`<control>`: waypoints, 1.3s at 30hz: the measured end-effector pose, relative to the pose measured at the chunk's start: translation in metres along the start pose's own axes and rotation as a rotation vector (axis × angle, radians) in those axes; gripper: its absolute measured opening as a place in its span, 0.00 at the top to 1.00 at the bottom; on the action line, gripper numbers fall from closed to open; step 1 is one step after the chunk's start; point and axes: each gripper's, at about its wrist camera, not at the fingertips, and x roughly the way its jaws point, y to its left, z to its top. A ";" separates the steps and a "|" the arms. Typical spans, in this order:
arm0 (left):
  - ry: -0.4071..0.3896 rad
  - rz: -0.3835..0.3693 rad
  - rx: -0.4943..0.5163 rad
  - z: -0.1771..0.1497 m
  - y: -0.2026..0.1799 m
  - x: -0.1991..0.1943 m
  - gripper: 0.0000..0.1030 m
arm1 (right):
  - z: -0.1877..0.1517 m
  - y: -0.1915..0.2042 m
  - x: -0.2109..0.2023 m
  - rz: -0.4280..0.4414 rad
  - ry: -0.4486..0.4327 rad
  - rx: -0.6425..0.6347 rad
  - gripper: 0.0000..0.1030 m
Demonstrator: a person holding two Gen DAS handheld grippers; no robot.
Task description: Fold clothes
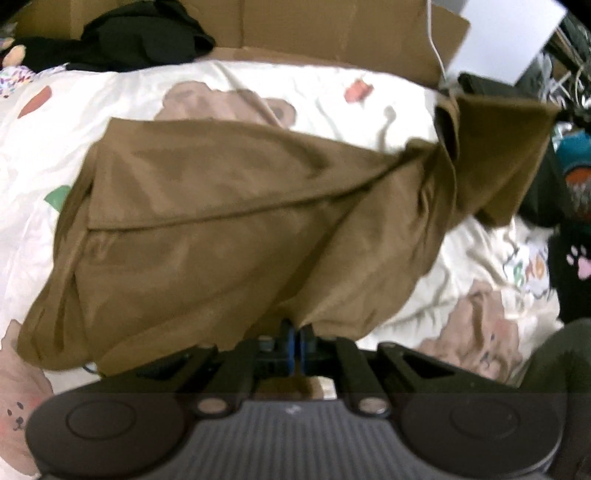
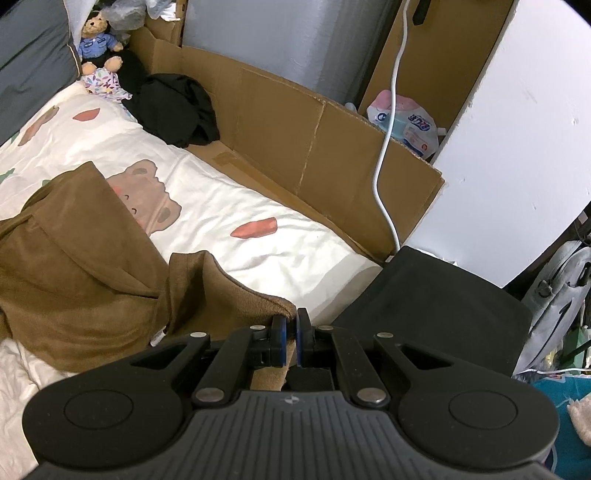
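Left gripper (image 1: 296, 338) is clamping shut on the near hem of the brown garment (image 1: 221, 221), which is spreading away from its closed jaws across the cream bear-print bedspread (image 1: 314, 96) toward the cardboard (image 1: 332, 33) at the bed's far edge. Right gripper (image 2: 291, 332) is pinching a hemmed corner of the same brown garment (image 2: 74, 280) near the bed's right edge, beside a black cushion (image 2: 436, 306), with the rest of the cloth lying to the left of its jaws. A black garment (image 2: 173, 107) is sitting in the bed's far corner, well apart.
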 end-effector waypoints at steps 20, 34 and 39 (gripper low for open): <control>-0.060 0.002 -0.108 0.027 0.045 0.017 0.82 | -0.012 -0.021 0.033 -0.020 0.045 0.048 0.95; -0.108 0.021 -0.010 0.027 0.028 -0.015 0.63 | -0.015 -0.014 0.037 -0.017 0.043 0.071 0.95; -0.047 -0.035 0.010 0.017 0.017 -0.007 0.48 | -0.010 -0.011 0.035 -0.011 0.034 0.071 0.95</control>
